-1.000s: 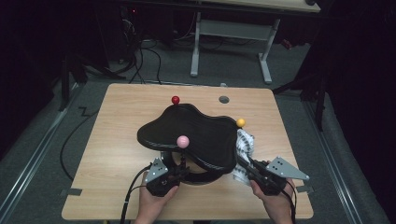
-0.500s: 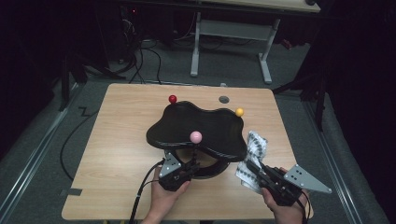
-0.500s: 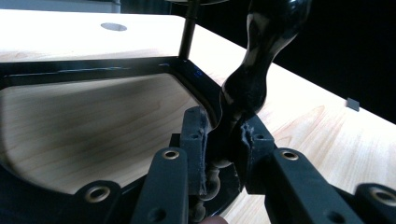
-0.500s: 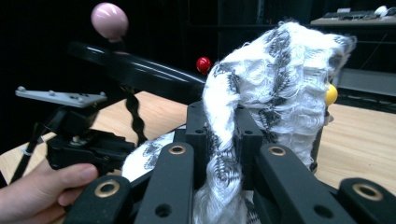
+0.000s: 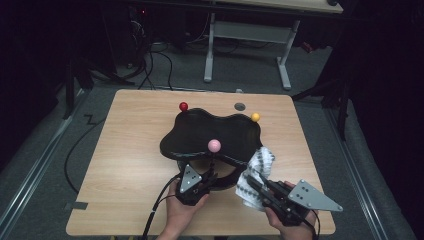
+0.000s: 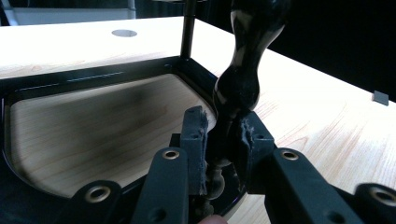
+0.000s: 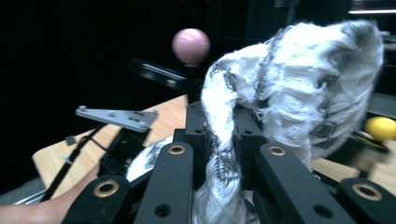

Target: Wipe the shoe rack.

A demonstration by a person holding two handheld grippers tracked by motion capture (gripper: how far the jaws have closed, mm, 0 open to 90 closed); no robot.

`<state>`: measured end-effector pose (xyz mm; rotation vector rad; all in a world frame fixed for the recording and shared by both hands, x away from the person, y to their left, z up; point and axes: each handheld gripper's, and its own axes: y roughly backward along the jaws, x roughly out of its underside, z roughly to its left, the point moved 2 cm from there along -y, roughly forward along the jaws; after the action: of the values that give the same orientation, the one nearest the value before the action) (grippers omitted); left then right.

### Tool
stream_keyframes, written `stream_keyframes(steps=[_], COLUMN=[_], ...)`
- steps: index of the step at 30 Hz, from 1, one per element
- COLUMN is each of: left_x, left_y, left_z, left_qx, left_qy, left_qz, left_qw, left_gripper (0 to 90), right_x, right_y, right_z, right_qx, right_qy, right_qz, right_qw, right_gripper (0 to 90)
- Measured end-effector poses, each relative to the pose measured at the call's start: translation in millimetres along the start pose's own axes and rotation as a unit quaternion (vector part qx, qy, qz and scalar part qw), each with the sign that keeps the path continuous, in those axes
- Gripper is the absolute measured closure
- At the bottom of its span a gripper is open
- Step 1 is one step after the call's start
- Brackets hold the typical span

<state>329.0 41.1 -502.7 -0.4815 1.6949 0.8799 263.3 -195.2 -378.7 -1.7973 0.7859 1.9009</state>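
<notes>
— Handling the black stand (image 5: 210, 137) is judged to call for care: it looks rigid and glossy, probably slippery, and top-heavy with its wavy upper tray carried on thin posts. Where is it found?

— It is seen near the middle of the worktop (image 5: 125, 150), toward the near edge, with a pink ball (image 5: 214, 145), a red ball (image 5: 183, 106) and a yellow ball (image 5: 255, 117) on its post tips. One turned post (image 6: 238, 88) at the near side is clamped between the pads of the left claw (image 6: 222, 142), low on its stem.

— Is that a sound place to take hold?

— It is judged so; the narrow waist gives the pads a seat, whereas the tray rim would likely slide.

— And the cloth?

— A white, dark-patterned cloth (image 7: 299, 88) is pinched by the right claw (image 7: 224, 140), near the worktop's near right corner, touching the tray's edge. It appears soft, light and limp, so a bunched fold is best gripped.
</notes>
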Motion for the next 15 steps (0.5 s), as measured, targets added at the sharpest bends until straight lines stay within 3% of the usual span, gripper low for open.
stream_keyframes(steps=[3, 11, 15], left_x=[0.6, 2.2, 2.3], left_y=[-1.0, -1.2, 0.4], left_z=[-1.6, -3.9, -2.7], left_qx=[0.001, -0.007, -0.012], left_qy=[-0.002, -0.012, -0.004], left_qz=[-0.003, -0.01, -0.008], left_qw=[1.0, 0.9999, 0.9999], left_gripper=[75.2, 75.2, 75.3], right_x=[-1.4, -5.0, -6.5], right_y=[-16.2, -59.5, -65.5], right_z=[9.6, 22.8, 24.7], right_qx=[0.0, 0.001, 0.002], right_qy=[0.021, 0.037, 0.042], right_qz=[0.011, 0.043, 0.043], right_qw=[0.9997, 0.9984, 0.9982], right_gripper=[80.7, 80.7, 80.5])
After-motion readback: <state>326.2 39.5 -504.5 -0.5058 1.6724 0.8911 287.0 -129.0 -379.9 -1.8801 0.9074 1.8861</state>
